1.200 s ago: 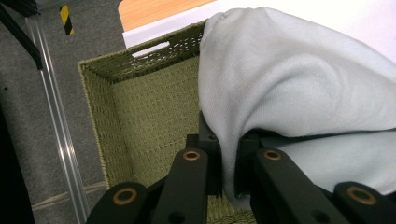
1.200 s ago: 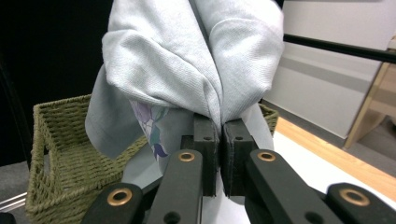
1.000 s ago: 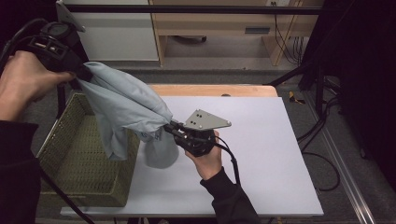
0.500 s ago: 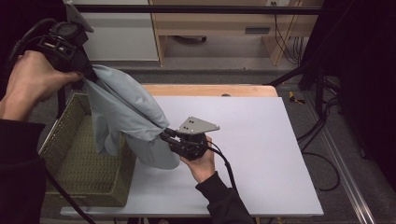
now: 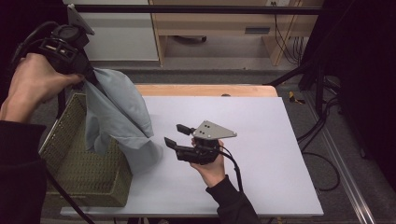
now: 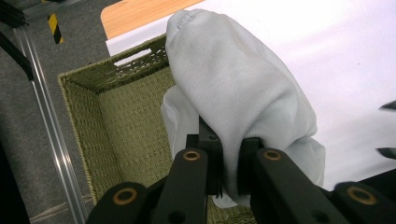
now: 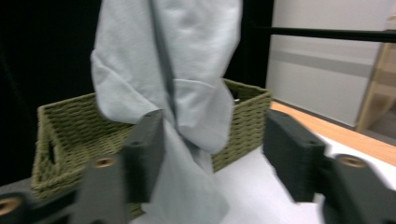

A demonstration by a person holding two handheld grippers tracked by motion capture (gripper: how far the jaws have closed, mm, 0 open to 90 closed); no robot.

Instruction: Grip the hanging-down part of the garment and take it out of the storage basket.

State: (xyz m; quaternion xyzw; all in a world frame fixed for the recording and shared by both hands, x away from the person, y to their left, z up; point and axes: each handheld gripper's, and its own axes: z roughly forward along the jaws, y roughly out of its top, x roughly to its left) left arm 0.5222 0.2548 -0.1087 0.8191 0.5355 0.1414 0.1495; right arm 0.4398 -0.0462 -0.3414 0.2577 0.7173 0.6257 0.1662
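A pale grey-blue cloth (image 5: 119, 114) hangs from my left gripper (image 5: 88, 74), held high above the left of the table. The left gripper (image 6: 228, 172) is shut on the cloth (image 6: 238, 93), pinched between its jaws. The cloth drapes partly over the rim of a green woven basket (image 5: 79, 163) and its lower end rests on the white table top (image 5: 252, 121). My right gripper (image 5: 177, 136) stands open just right of the cloth, low over the table, nothing between its jaws. In the right gripper view the right gripper (image 7: 212, 144) faces the cloth (image 7: 173, 70) and basket (image 7: 65, 126).
The basket (image 6: 121, 121) sits at the table's left edge, open at the top. A wooden strip (image 5: 205, 90) runs along the table's far edge. Cables (image 5: 322, 135) and a metal rail lie on the floor at the right. A wooden shelf unit (image 5: 224, 28) stands behind.
My right gripper has let go of the cloth and drawn back to the right, jaws open. My left gripper has lifted the cloth higher, and it now hangs down over the basket rim.
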